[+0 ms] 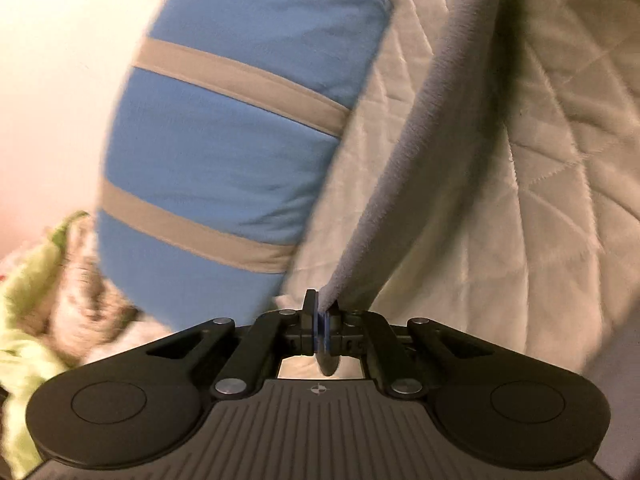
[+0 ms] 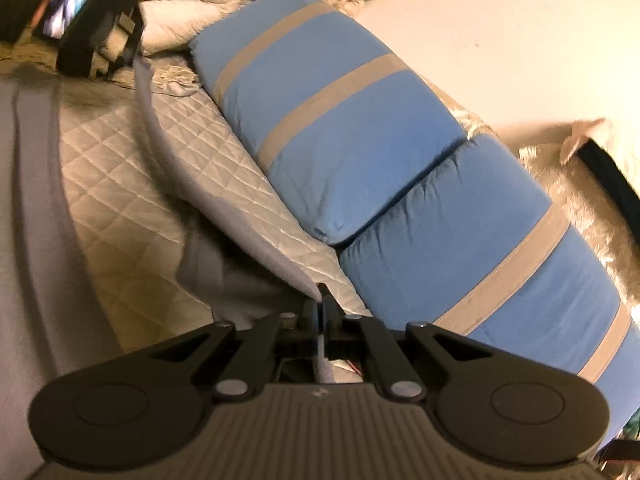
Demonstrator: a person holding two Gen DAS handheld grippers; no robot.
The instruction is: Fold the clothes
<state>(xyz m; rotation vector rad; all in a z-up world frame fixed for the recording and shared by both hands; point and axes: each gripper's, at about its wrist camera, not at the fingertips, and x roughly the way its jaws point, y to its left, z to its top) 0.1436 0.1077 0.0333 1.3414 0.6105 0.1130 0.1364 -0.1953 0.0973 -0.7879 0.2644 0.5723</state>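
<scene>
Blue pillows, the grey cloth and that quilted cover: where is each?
Blue pillows (image 2: 344, 128): right wrist view, face of the nearer-left pillow.
Grey cloth (image 1: 432, 120): left wrist view, taut raised edge.
Quilted cover (image 1: 560, 200): left wrist view, bare stitched area.

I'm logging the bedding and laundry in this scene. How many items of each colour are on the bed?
Blue pillows with grey stripes: 2
Grey fleece garment, held by both grippers: 1
Cream quilted bedspread: 1
Green-and-beige crumpled blanket: 1
Total: 5
</scene>
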